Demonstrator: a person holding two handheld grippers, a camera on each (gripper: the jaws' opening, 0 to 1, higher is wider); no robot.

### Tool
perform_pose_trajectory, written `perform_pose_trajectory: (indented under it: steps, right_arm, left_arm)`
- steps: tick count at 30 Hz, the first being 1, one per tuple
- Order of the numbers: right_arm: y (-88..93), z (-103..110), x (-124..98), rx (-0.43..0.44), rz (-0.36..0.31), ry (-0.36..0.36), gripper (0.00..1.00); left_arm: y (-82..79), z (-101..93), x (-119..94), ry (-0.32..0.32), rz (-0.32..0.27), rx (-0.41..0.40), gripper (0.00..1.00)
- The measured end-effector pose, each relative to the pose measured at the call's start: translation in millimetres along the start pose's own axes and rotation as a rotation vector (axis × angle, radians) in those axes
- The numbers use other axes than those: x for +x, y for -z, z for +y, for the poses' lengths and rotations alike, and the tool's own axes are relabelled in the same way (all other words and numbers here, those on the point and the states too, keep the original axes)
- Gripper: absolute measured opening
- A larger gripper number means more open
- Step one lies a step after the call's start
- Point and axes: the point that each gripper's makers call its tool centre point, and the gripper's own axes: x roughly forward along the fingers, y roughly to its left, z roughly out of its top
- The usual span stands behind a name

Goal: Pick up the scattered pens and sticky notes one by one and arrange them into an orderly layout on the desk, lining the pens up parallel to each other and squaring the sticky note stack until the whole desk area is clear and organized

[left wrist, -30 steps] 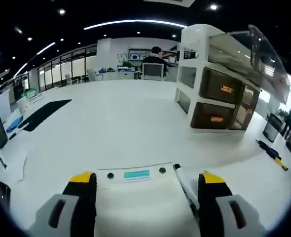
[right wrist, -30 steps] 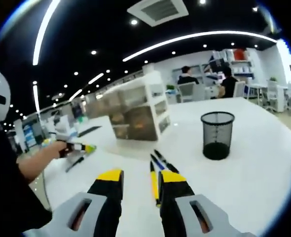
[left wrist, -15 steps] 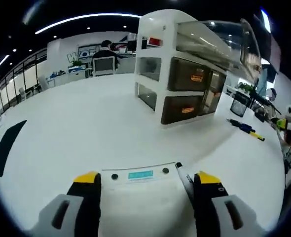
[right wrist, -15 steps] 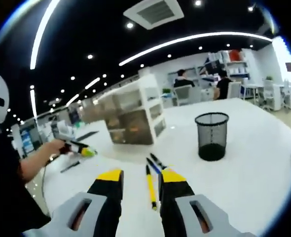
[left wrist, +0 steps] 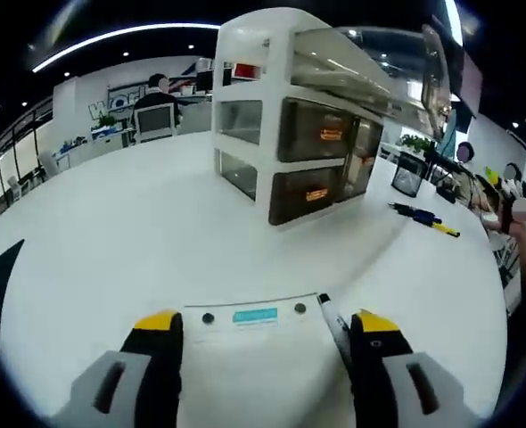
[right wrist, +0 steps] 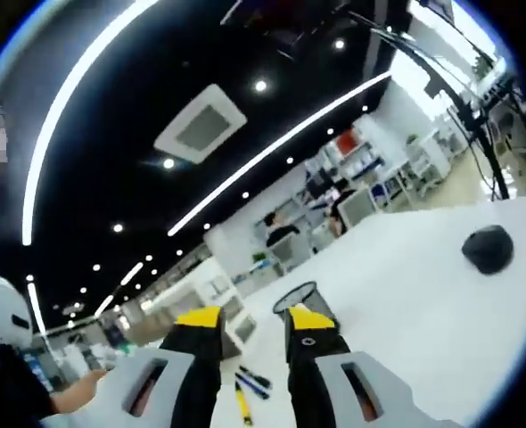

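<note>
Here, left gripper (left wrist: 263, 332) clamping a white sticky note pad (left wrist: 261, 357) and black-tipped pen (left wrist: 334, 326) at lower centre, right gripper (right wrist: 249, 323) parted and empty, black mesh cup (right wrist: 295, 296) between its tips.

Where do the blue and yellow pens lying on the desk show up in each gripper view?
Left gripper view: the pens lie right of middle on the white desk, right of the white drawer unit.
Right gripper view: the pens lie at bottom centre, seen between the right gripper's own jaws.
Shared landmark: the white drawer unit, here left of the pens and beyond them.
</note>
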Motion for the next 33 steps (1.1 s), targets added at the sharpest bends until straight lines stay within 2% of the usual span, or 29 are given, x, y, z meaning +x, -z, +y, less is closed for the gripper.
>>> perform_pose_trajectory:
  steps: [2,5,7,8,10,12,14,17,21,24,26,29,31,33]
  right_arm:
    - [8.4,-1,1,0.014,0.03,0.006,0.25]
    - [20.2,10,0,0.057,0.047,-0.026,0.24]
    - [33.5,10,-1,0.138,0.075,-0.035,0.23]
    - [37.4,6,0,0.141,0.082,-0.028,0.23]
    - [42.3,3,4,0.128,0.092,-0.016,0.23]
    - [44.5,10,9,0.103,0.109,-0.037,0.23]
    - [47.1,20,15,0.073,0.129,-0.073,0.23]
    - [53.2,26,20,0.062,0.154,-0.087,0.23]
    - [65.9,30,29,0.052,0.198,-0.101,0.23]
    - [73.3,34,29,0.04,0.224,-0.105,0.23]
    - [77.9,34,28,0.035,0.239,-0.102,0.23]
    - [82.1,30,28,0.039,0.253,-0.089,0.23]
    - [82.6,30,28,0.039,0.255,-0.089,0.23]
    - [82.2,30,27,0.037,0.255,-0.09,0.23]
  left_arm:
    - [1.1,4.2,2,-0.023,-0.006,-0.011,0.81]
    - [-1.0,5.3,5,-0.035,-0.006,-0.009,0.81]
    - [-1.3,8.0,3,-0.054,0.018,-0.006,0.8]
    - [-3.6,9.8,1,-0.069,0.016,0.007,0.8]
    - [-6.1,6.8,-4,-0.072,0.015,0.016,0.8]
    - [-6.2,2.5,-6,-0.068,0.015,0.023,0.78]
    - [1.3,-1.8,-7,-0.068,0.06,0.046,0.78]
    - [11.6,1.8,-7,-0.106,0.119,0.073,0.8]
    - [-3.1,10.8,-4,-0.132,0.07,0.035,0.79]
    - [-15.3,19.9,-15,-0.145,0.002,-0.038,0.76]
    - [-11.8,24.0,-20,-0.151,0.018,-0.037,0.73]
    - [-0.4,26.6,-18,-0.187,0.075,-0.026,0.79]
    - [6.8,23.6,-14,-0.185,0.119,-0.004,0.78]
    - [6.2,20.6,-9,-0.177,0.12,-0.017,0.77]
